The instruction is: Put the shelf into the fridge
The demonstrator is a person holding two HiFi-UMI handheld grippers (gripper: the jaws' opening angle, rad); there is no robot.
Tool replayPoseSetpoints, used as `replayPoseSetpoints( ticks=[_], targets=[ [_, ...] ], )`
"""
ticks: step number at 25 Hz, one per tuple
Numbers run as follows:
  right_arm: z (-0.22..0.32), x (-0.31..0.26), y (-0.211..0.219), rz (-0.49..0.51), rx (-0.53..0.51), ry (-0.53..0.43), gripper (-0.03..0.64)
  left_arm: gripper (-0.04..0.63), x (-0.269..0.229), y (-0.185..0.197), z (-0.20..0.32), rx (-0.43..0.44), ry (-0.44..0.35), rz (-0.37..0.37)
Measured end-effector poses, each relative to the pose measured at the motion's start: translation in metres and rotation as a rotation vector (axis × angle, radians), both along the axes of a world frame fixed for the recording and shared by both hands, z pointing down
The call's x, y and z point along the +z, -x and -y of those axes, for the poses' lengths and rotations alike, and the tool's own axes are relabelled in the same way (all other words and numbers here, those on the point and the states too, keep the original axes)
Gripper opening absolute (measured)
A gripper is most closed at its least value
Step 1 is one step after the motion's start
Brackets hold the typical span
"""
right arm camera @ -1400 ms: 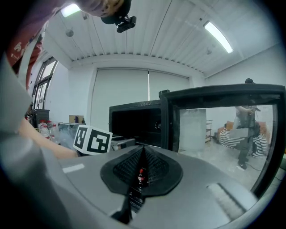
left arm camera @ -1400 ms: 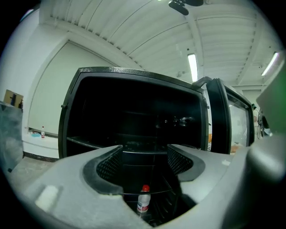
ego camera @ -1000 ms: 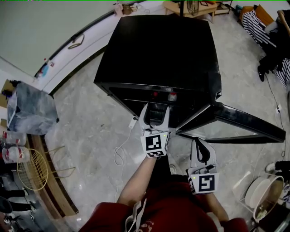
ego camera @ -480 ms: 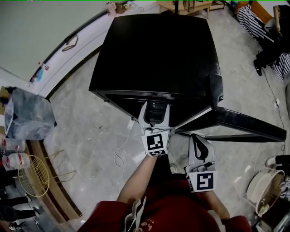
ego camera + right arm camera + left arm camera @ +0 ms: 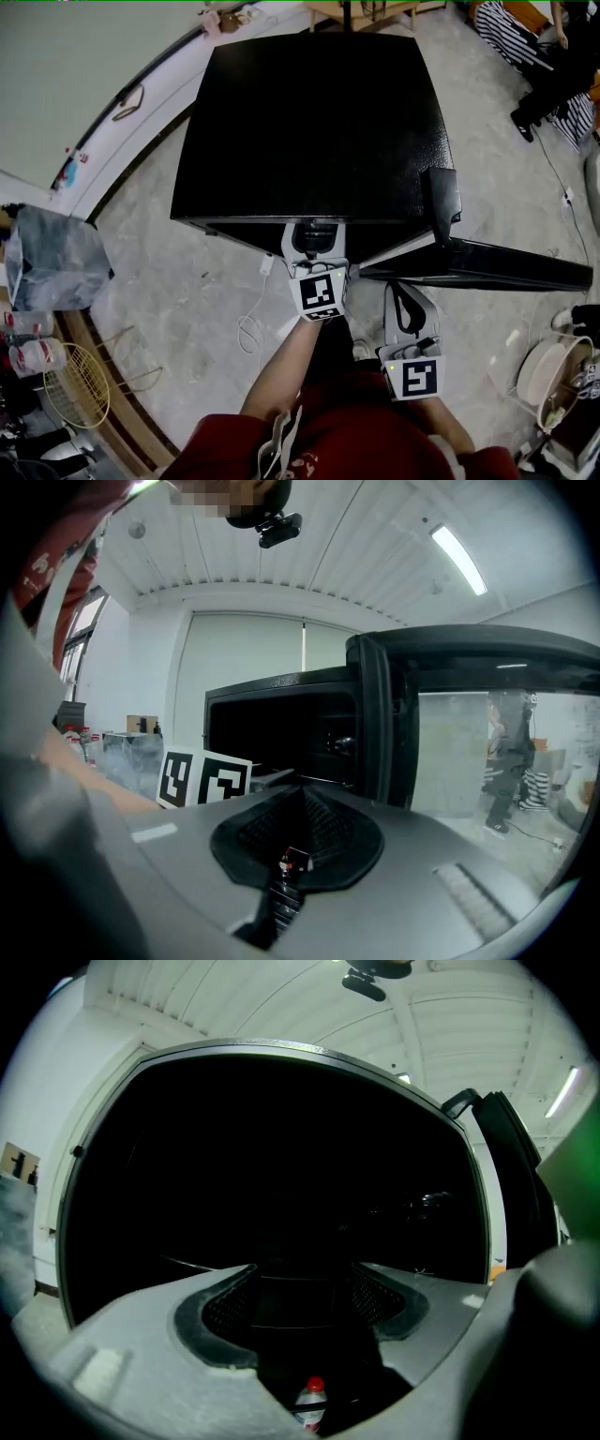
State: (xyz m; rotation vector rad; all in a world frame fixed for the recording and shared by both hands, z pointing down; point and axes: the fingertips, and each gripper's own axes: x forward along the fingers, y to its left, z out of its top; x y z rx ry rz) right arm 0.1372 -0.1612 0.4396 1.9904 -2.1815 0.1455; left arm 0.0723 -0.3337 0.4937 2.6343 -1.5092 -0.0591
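While you lean over the tall black fridge (image 5: 309, 122), its glossy black door (image 5: 487, 265) stands swung open to your right across the grey marble floor (image 5: 178, 253). Your left hand-held gripper (image 5: 317, 232) reaches into the fridge's open front. Its own view shows the jaws apart around a dark flat shelf (image 5: 305, 1299), which fills the gap from pad to pad and points into the unlit cavity. So the left hand-held gripper (image 5: 305, 1288) is clamped on the shelf, though the darkness hides the shelf's far end and whatever it rests on. Below it stands a small clear bottle with a red cap (image 5: 310, 1401). Your right hand-held gripper (image 5: 401, 292) hangs just beside your body, near the door's inner edge. It holds nothing, and the right hand-held gripper (image 5: 298, 819) has its ribbed pads pressed together. A white cable (image 5: 248, 323) lies on the floor to your left.
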Motion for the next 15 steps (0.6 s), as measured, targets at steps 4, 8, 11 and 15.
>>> replayPoseSetpoints(
  ticks=[4,8,11,15],
  targets=[
    [0.006,0.001,0.001,0.019,0.018,0.002,0.000,0.314,-0.001,-0.004,0.012,0.007,-0.002,0.010],
    [0.012,0.000,0.000,0.041,0.042,-0.003,0.000,0.314,-0.003,-0.008,0.021,0.011,0.000,0.001],
    [0.015,-0.002,0.001,0.035,0.041,-0.007,0.000,0.316,-0.002,-0.009,0.024,0.010,-0.008,0.012],
    [0.019,-0.003,0.003,0.039,0.043,-0.002,0.000,0.314,-0.002,-0.008,0.025,-0.009,-0.014,0.022]
  ],
)
